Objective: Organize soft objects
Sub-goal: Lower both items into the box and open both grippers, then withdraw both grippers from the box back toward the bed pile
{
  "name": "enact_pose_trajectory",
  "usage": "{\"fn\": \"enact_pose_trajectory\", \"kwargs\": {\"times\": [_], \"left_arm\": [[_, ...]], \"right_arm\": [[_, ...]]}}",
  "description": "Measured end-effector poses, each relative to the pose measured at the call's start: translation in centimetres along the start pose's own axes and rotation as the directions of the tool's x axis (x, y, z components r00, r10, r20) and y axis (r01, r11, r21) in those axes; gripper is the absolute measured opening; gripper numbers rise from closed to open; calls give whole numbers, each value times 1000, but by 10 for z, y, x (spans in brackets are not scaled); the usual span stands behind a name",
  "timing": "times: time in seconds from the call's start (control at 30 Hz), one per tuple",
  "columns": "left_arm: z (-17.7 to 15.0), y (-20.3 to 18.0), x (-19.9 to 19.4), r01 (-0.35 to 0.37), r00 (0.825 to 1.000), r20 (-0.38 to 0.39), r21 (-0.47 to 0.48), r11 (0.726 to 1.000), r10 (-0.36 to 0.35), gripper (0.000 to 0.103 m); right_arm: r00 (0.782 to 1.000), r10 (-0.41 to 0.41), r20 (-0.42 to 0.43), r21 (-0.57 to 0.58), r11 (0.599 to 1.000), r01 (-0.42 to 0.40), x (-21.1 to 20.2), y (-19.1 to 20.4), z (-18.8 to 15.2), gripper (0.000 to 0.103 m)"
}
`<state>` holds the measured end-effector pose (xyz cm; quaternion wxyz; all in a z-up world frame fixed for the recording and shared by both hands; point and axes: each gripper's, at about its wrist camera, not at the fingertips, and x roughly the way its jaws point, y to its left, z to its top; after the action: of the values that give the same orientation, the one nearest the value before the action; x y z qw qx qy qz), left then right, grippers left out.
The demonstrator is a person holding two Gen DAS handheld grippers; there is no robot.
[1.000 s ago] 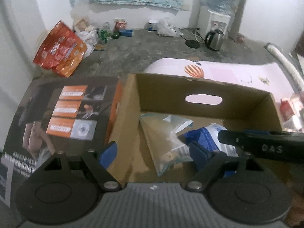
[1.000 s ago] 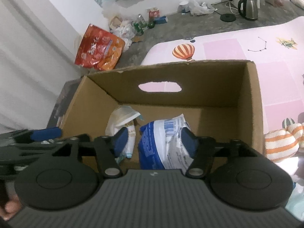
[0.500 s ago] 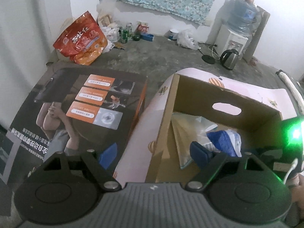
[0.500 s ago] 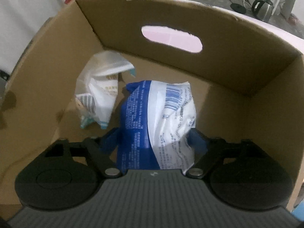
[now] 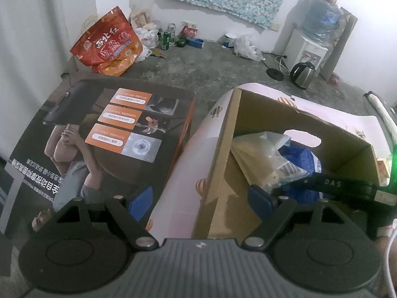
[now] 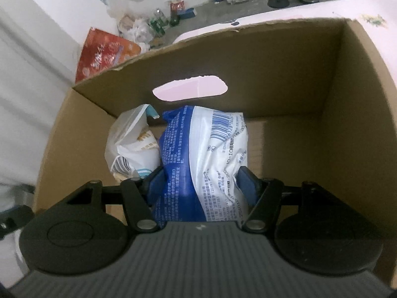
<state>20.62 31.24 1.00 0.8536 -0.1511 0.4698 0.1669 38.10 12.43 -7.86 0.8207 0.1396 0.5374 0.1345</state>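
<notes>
An open cardboard box (image 5: 223, 149) (image 6: 273, 57) stands on a pink play mat. Inside it a clear plastic bag (image 5: 263, 149) (image 6: 131, 139) leans in the left part. Beside that bag is a blue and white soft pack (image 5: 302, 159) (image 6: 206, 149), upright, low in the box. My right gripper (image 6: 201, 181) has its blue pads pressed on both sides of the pack, jaws closing and denting it. Its black finger (image 5: 335, 183) shows in the left wrist view. My left gripper (image 5: 201, 198) is open astride the box's left wall, one finger inside, one outside, holding nothing.
A dark printed carton (image 5: 111, 136) lies flat left of the box. A red snack bag (image 5: 111, 47), cans and plastic bags line the far wall. A kettle (image 5: 302, 74) and water dispenser (image 5: 312, 44) stand at the back right. The box's right half holds nothing.
The right gripper has sunk into the box with the blue and white pack, and its jaws have narrowed on it. The left gripper has slid left, from inside the box to astride its wall.
</notes>
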Motion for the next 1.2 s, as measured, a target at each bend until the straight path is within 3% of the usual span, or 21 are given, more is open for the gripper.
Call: {"fn": "enact_pose_trajectory", "kwargs": {"times": [0.17,0.33,0.57,0.7,0.87,1.03,1.2], "left_arm": [[-1,0,0,-2,1000,-2,0,1000,2,85],[0,4,2,1,1000,1,-13,1000,-1,85],[-1,7,2,3,1000,0,-20,1000,-3,85],[-2,8,1,0,1000,-5,-19,1000,0,85],[-3,9,-2,-5,1000,-5,-20,1000,5,85],[-5,6,-8,-5,1000,3,-6,1000,5,85],[-9,-1,-18,11,1000,15,3,1000,-11,85]], "right_arm": [[996,-55,-71,-123,991,45,-1,17,-10,63],[988,-68,-136,-210,977,38,-15,23,-26,63],[995,-98,-6,-136,986,96,-40,14,-5,63],[993,-108,38,-73,991,110,-24,17,7,63],[999,-50,-14,-17,999,50,15,20,-5,69],[996,88,3,3,996,-88,9,22,-12,76],[992,115,61,-13,993,-114,-25,18,-4,82]]}}
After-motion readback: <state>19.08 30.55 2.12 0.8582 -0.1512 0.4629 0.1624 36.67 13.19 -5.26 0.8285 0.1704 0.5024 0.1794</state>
